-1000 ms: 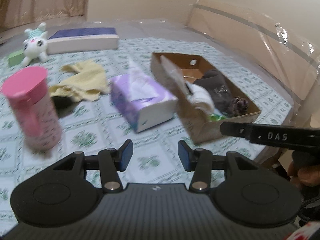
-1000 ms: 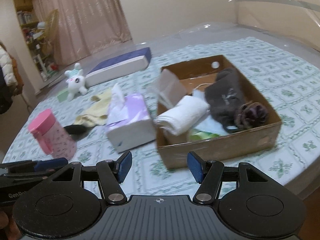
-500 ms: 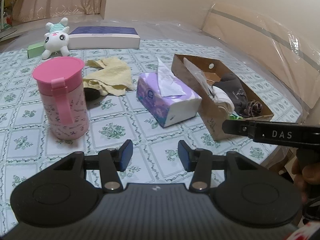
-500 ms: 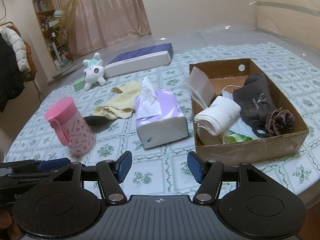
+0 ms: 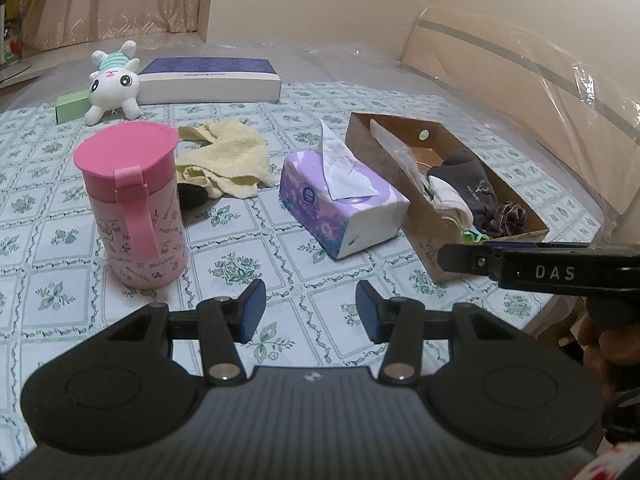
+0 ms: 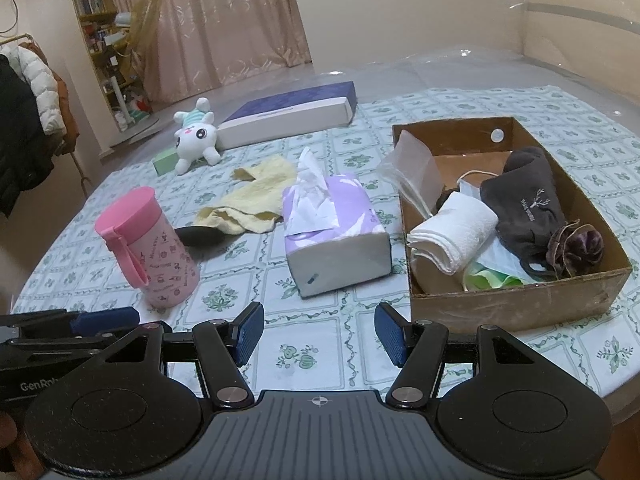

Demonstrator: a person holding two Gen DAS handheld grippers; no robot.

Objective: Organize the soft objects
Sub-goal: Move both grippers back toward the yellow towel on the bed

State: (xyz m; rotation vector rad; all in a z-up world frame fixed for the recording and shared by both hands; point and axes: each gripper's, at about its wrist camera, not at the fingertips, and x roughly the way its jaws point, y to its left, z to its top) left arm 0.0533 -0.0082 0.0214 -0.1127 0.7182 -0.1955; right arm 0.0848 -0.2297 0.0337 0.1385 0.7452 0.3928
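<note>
A cardboard box (image 6: 520, 304) on the right holds a rolled white towel (image 6: 456, 232), a dark grey cloth (image 6: 524, 204) and a purple scrunchie (image 6: 578, 246); the box also shows in the left wrist view (image 5: 424, 224). A yellow cloth (image 6: 260, 196) (image 5: 228, 156) lies crumpled mid-table, partly over a small black object (image 6: 204, 236). A white plush toy (image 6: 196, 136) (image 5: 114, 82) lies at the back left. My left gripper (image 5: 310, 310) and my right gripper (image 6: 320, 334) are both open and empty, above the table's front edge.
A purple tissue box (image 6: 332, 224) stands between cloth and cardboard box. A pink lidded cup (image 6: 150, 248) stands front left. A flat blue-and-white box (image 6: 292, 114) and a green block (image 6: 166, 160) lie at the back. The patterned tablecloth (image 6: 304, 356) ends near the grippers.
Both grippers have pulled back and turned left, so the cup, cloth and plush sit more central in view. Nothing on the table has moved. Both stay open.
</note>
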